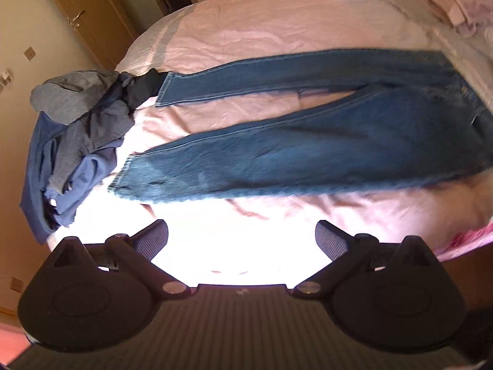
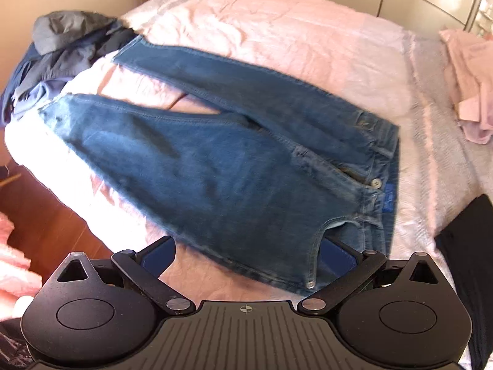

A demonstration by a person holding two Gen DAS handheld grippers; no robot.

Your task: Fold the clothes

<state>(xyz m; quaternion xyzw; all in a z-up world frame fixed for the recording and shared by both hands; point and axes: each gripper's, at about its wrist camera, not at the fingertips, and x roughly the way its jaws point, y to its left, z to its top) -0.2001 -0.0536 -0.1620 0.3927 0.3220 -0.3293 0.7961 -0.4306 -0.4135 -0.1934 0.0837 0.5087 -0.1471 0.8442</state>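
The bed [image 1: 277, 30] was the biggest thing, and its pink cover [image 2: 292, 30] ran past the edges of both views, so its full shape was cut off. One part of the cover near the left gripper was so bright with light that no folds could be made out there.

The blue jeans [image 1: 308, 141] lay flat on the bed with the two legs spread a little apart, and pink cover showed between them. From the left wrist, the waist end was cut off at the side of the view. From the right wrist, the jeans [image 2: 231, 169] looked blurry, but the waist button [image 2: 375, 182] and a blue tag [image 2: 389, 199] beside it could be seen.

At the leg ends of the jeans sat a heap of clothes [image 1: 77, 129] in grey and blue, touching one leg end. The clothes were bunched up, so the pieces could not be told apart.

Far from the jeans, past the waist, a pile of pink cloth [image 2: 471, 92] lay on the bed, partly cut off.

The left gripper [image 1: 242, 237] hung over the bright cover near the jeans, its fingers wide apart and holding nothing. The right gripper [image 2: 248, 251] was spread wide too, with the hip of the jeans between its fingers. One finger [image 2: 334, 251] was partly hidden behind the denim.
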